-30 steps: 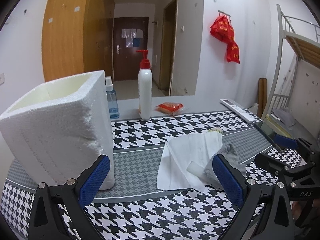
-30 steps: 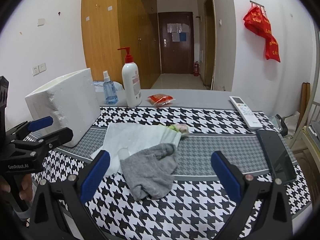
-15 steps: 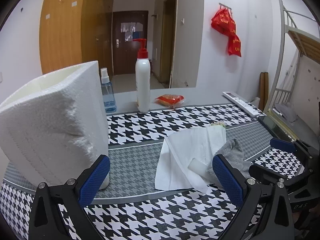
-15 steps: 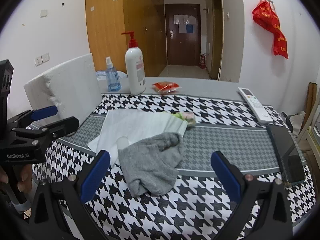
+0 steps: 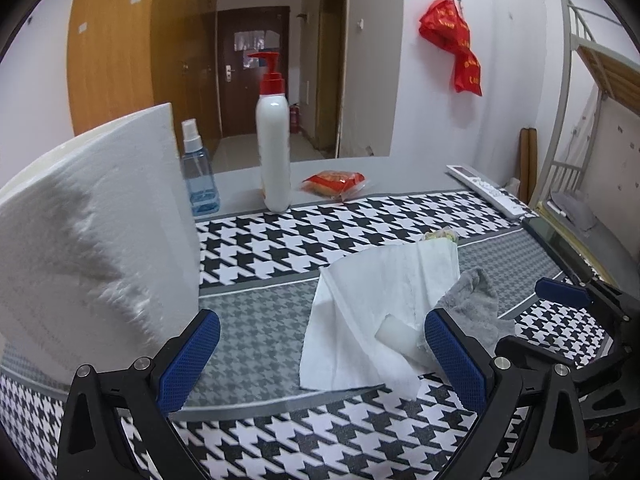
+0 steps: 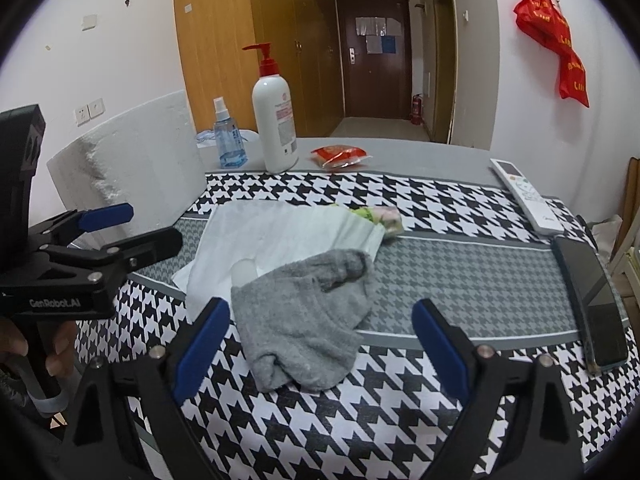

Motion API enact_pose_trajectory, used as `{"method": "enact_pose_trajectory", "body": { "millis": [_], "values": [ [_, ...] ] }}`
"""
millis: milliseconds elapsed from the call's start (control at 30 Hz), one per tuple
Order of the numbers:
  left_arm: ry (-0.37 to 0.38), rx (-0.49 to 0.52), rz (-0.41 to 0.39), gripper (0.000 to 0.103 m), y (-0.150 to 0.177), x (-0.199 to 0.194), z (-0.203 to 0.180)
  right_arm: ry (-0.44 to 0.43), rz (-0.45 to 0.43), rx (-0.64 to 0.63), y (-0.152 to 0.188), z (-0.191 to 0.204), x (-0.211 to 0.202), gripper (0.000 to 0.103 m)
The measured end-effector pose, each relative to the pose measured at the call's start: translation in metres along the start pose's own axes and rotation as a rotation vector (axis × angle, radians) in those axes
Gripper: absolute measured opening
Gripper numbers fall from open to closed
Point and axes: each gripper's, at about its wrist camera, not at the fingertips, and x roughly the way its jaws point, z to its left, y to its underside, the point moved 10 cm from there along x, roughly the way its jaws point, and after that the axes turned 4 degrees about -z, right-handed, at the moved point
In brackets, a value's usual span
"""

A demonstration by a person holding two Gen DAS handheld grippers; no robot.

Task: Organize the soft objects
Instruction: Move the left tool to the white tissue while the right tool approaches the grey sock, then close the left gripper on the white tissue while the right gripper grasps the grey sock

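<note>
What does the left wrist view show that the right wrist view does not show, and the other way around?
Only the left wrist view shows the bunk bed frame. Only the right wrist view shows the wall sockets and the whole phone. Both show the gray sock lying partly on the white cloth, the foam box, the pump bottle, and both open grippers, left gripper, right gripper.

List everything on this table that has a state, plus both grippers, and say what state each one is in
left gripper: open, empty, above the table.
right gripper: open, empty, fingers either side of the sock.
grey sock: crumpled, overlapping the cloth's edge.
white cloth: spread flat, partly folded.
foam box: upright, open-topped.
pump bottle: upright, capped.
spray bottle: upright.
phone: screen dark, lying flat.
remote: lying flat.
</note>
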Motion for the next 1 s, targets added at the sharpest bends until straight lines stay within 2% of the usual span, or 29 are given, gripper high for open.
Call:
{"method": "enact_pose_trajectory", "body": {
  "millis": [133,400,467,567,733,800,1000],
  "values": [
    [0.007,0.000,0.017,0.100,-0.003,0.009,-0.002,-0.010,0.006,-0.003,-0.001,0.000,0.003,0.095],
    [0.027,-0.022,0.093,0.085,0.003,0.031,-0.003,-0.018,0.025,-0.001,0.000,-0.005,0.011,0.095],
    [0.025,-0.023,0.113,0.085,0.006,0.036,-0.004,-0.024,0.029,0.000,0.001,-0.004,0.011,0.095],
    [0.027,-0.025,0.132,0.077,0.008,0.042,-0.006,-0.035,0.027,0.000,-0.001,-0.003,0.012,0.095],
    [0.028,-0.047,0.153,0.074,0.009,0.052,-0.005,-0.049,0.032,-0.002,0.000,-0.003,0.013,0.095],
    [0.028,-0.056,0.174,0.064,0.011,0.057,-0.004,-0.051,0.033,-0.006,0.000,-0.002,0.014,0.095],
    [0.039,-0.063,0.203,0.063,0.017,0.065,-0.004,-0.057,0.044,-0.015,0.001,0.000,0.017,0.095]
  ]
}}
